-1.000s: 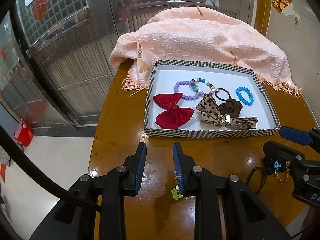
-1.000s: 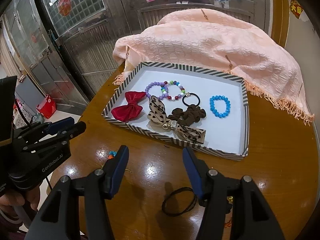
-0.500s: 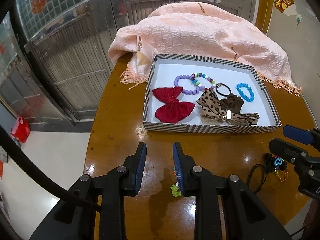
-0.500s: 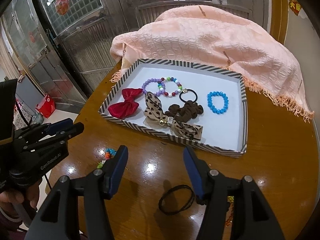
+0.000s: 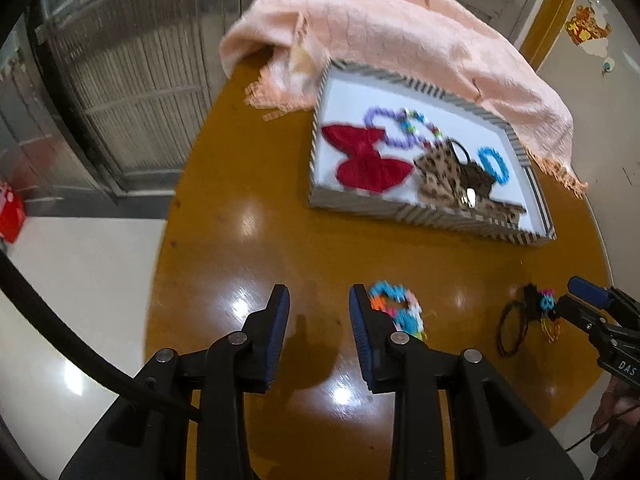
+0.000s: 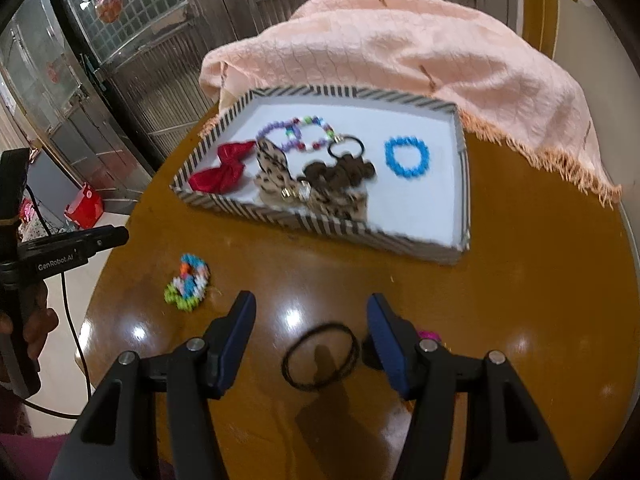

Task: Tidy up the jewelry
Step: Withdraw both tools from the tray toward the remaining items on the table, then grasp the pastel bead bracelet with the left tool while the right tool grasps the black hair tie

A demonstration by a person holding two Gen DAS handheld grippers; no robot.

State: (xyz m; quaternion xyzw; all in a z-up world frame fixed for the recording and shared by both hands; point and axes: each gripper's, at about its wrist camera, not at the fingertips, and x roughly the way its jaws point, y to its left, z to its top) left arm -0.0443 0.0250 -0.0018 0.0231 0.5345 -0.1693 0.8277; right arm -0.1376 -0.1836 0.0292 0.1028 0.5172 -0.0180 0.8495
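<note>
A striped tray point(image 6: 320, 224) point(image 5: 420, 216) holds a red bow point(image 6: 222, 170), a leopard bow point(image 6: 280, 176), a brown scrunchie point(image 6: 340, 170), bead bracelets point(image 6: 296, 136) and a blue bracelet point(image 6: 407, 157). A multicoloured bead bracelet point(image 5: 400, 308) point(image 6: 188, 282) lies on the table just right of my open, empty left gripper point(image 5: 319, 320). A black hair tie point(image 6: 320, 356) point(image 5: 512, 328) lies between the fingers of my open, empty right gripper point(image 6: 310, 328). A small pile of charms point(image 5: 544, 308) sits beside it.
A peach cloth point(image 6: 400, 52) is draped over the far side of the round wooden table point(image 6: 520, 280). The table edge drops to a white floor on the left point(image 5: 80, 280). Metal doors stand behind.
Both grippers pulled back and tilted down; the tray looks farther away. The multicoloured bracelet is now in full view beside the left gripper. The hair tie sits more centrally between the right fingers.
</note>
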